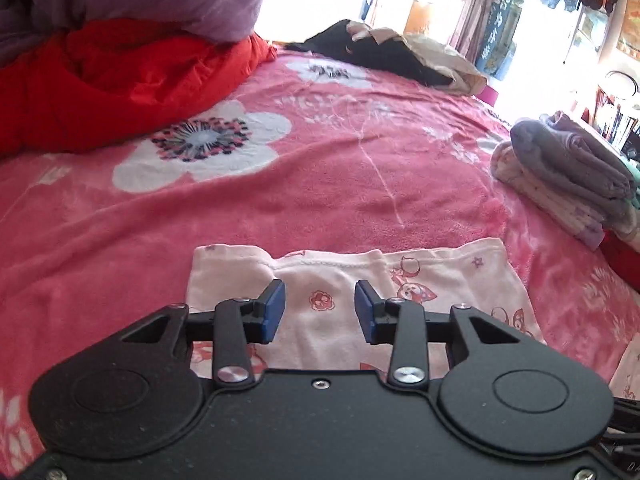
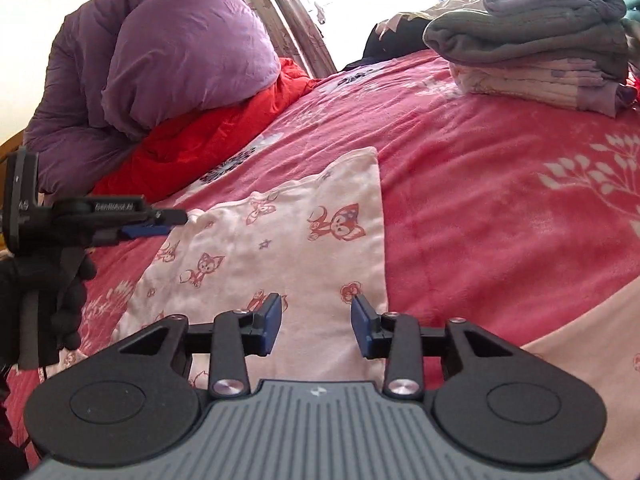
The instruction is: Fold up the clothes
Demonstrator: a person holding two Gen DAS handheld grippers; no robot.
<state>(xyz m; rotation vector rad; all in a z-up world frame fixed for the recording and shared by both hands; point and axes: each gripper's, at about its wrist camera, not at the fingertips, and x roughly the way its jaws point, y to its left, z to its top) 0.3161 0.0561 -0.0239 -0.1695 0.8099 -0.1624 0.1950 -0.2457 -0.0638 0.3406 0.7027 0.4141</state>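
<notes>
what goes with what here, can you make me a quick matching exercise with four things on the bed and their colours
Things:
1. printed garment
2. bedspread
3. top item of the folded stack
4. quilt under the purple bundle

Colours:
A. red
B. grey
C. pale pink with fox prints
D. pink with white flowers

Pairs: 1-C, 2-D, 3-B, 4-A

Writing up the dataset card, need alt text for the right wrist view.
The right gripper, jaws open and empty, hangs over a white fox-print garment lying flat on a pink floral blanket. The left gripper, held in a black-gloved hand, is at the garment's left edge. A stack of folded clothes sits behind.
</notes>
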